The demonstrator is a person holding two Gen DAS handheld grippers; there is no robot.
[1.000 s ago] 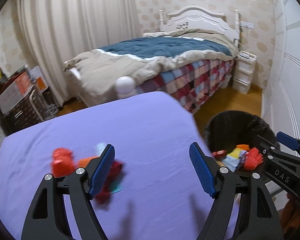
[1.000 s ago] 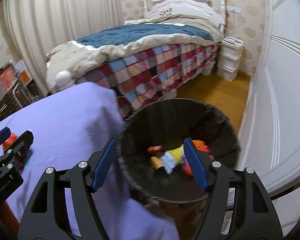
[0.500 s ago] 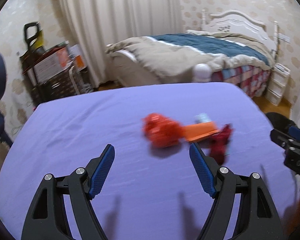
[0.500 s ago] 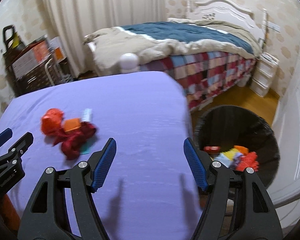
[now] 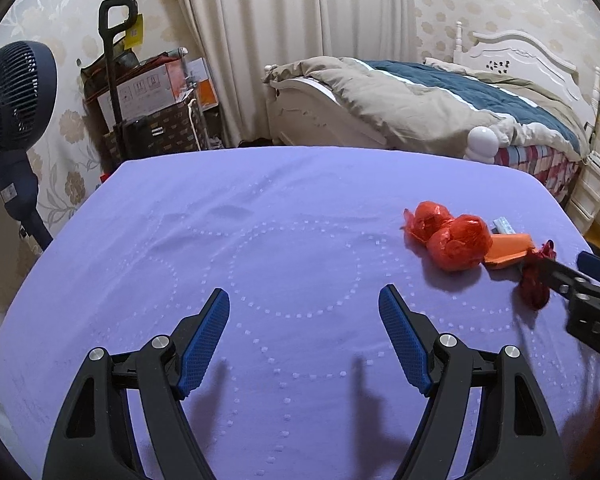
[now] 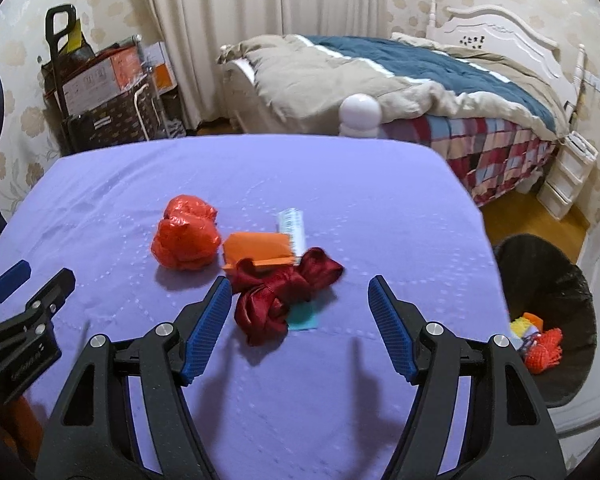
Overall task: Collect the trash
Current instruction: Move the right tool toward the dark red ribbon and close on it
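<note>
While your right tool (image 6: 300,312) hangs over the purple quilted surface (image 6: 340,184) with its ribbed blue pads spread wide and gripping nothing, the trash lies just ahead of it. A dark red satin ribbon (image 6: 284,292), glossy and knotted into loops, sits between the pads at about 12 o'clock, close to the left pad. Under its lower right edge a flat teal paper scrap (image 6: 305,317) pokes out. Touching the ribbon at 12 o'clock is a flat orange card packet (image 6: 258,250), and a small white ridged strip (image 6: 293,227) lies along the packet's right edge. At 10 o'clock from the ribbon you have a crumpled red plastic bag (image 6: 186,238), shiny and balled up, just beside the packet.

At 3 o'clock, off the surface's edge, stands a round black mesh bin (image 6: 548,280) on the wooden floor, with yellow and orange scraps and red netting at its bottom.

Your left tool (image 5: 304,332) is likewise spread apart and empty, hovering over bare stitched cloth; from its view the red bag, the packet and the ribbon lie at 2 o'clock, well away from its pads, with the right tool's black frame overlapping the ribbon.
</note>
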